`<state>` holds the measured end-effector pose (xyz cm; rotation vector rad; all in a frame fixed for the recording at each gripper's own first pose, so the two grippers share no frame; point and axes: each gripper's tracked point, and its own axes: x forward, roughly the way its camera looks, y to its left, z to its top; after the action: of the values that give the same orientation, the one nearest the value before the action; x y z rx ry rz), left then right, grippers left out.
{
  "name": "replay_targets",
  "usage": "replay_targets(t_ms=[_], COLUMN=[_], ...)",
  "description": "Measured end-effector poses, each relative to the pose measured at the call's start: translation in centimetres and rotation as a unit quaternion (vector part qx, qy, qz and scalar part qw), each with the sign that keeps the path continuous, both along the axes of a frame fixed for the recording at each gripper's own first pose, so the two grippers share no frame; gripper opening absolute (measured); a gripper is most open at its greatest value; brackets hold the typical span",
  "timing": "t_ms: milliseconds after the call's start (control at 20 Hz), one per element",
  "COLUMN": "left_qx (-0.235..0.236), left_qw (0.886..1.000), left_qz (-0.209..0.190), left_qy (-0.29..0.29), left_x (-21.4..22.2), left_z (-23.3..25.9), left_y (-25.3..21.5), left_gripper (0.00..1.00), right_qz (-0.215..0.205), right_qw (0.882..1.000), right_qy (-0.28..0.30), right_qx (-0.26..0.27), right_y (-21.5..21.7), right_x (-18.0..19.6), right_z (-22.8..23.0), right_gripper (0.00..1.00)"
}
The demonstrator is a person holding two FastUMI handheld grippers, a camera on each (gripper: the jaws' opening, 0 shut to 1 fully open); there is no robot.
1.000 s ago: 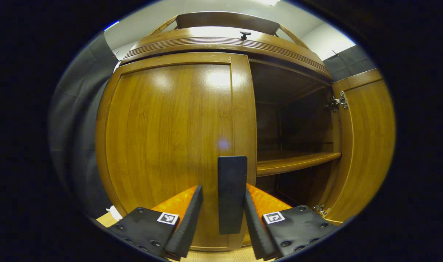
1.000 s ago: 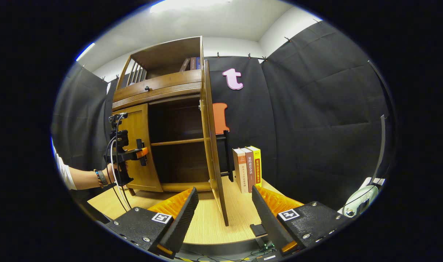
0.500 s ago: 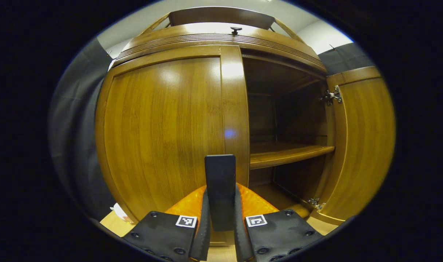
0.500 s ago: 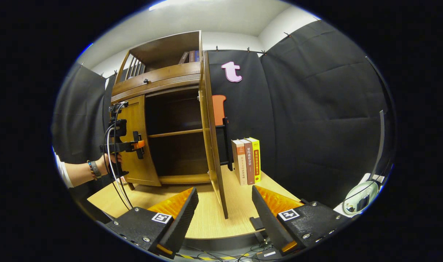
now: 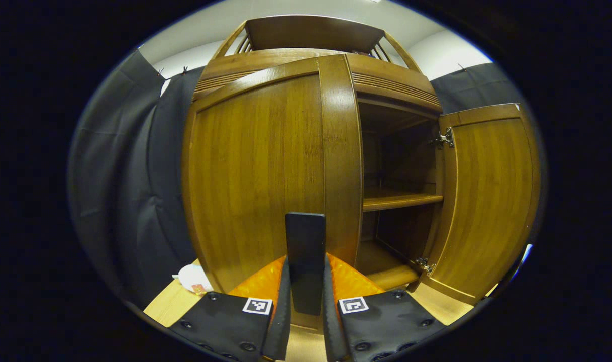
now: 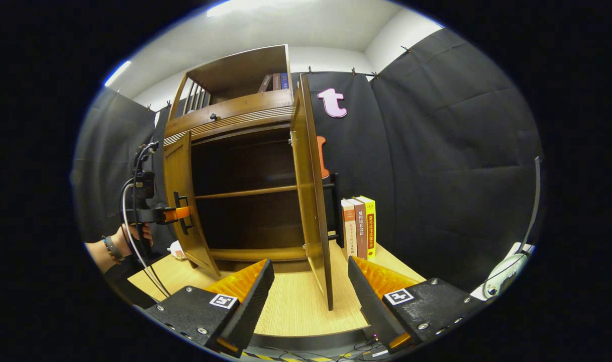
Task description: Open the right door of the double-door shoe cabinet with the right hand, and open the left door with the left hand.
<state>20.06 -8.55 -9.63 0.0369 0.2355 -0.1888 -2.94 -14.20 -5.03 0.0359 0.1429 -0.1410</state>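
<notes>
The left tongs [image 5: 306,301] clamp the upright handle [image 5: 305,261] of the half-swung left door [image 5: 266,171], hinge to their left; the right tongs [image 6: 311,296] hang open, clear of the right door [image 6: 313,201].

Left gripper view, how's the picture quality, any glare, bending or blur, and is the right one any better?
Left gripper view: fisheye bows the left door and right door outward; no strong glare, cabinet interior dark, handle sharp. Right gripper view: evenly lit, shelf readable, bright ceiling, curved edges, own fingers slightly soft.
</notes>
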Motion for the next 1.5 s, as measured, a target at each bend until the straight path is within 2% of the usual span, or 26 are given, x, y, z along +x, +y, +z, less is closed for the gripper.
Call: replay_targets(t_ms=[200,350,750,850,950,1050,1100,1150,1200,1250,1300,1450,1500], left_qx=[0.008,-0.003,0.004,0.016,0.024,0.025,0.021,0.012,0.006,0.002,0.004,-0.001,-0.011], left_qw=[1.0,0.999,0.996,0.995,0.995,0.994,0.994,0.995,0.996,0.997,0.998,0.998,0.998], left_qz=[0.014,0.039,0.086,0.092,0.098,0.101,0.099,0.089,0.08,0.068,0.056,0.024,0.015], left_qy=[-0.01,-0.014,-0.025,-0.027,-0.029,-0.033,-0.031,-0.034,-0.033,-0.036,-0.039,-0.052,-0.054], left_x=[-2.5,-4.0,-6.9,-7.3,-7.4,-7.3,-7.3,-7.3,-7.3,-7.2,-7.2,-7.4,-7.1], left_z=[0.9,1.1,2.2,2.1,2.2,2.2,2.2,2.4,2.2,2.1,2.1,2.1,2.1], left_y=[2.6,5.1,12.7,14.4,16.4,18.1,19.1,19.5,19.8,19.4,19.3,21.5,22.4], left_gripper=[0.35,0.34,0.26,0.17,0.24,0.18,0.04,0.02,0.11,0.02,0.11,0.11,0.08], right_qz=[-0.01,-0.003,0.01,0.014,0.014,0.014,0.013,0.012,0.011,0.009,0.008,0.008,0.007], right_qw=[1.0,1.0,1.0,1.0,1.0,1.0,1.0,1.0,1.0,0.999,0.999,0.999,0.999], right_qy=[-0.006,-0.014,-0.018,-0.021,-0.022,-0.019,-0.017,-0.016,-0.016,-0.017,-0.018,-0.021,-0.019], right_qx=[-0.008,-0.015,-0.015,-0.011,-0.016,-0.021,-0.023,-0.024,-0.024,-0.026,-0.025,-0.023,-0.025], right_y=[-0.2,0.4,2.2,3.0,3.4,3.9,4.1,4.3,4.6,4.8,5.0,6.1,6.3], right_x=[1.0,1.8,3.7,4.1,4.3,4.6,4.6,4.7,4.8,5.0,5.1,5.2,5.2], right_z=[0.4,1.6,1.9,2.2,2.2,2.1,2.1,2.1,2.2,2.3,2.4,2.8,2.8], right_gripper=[0.91,0.91,0.91,0.91,0.91,0.91,0.91,0.91,0.91,0.91,0.91,0.91,0.91])
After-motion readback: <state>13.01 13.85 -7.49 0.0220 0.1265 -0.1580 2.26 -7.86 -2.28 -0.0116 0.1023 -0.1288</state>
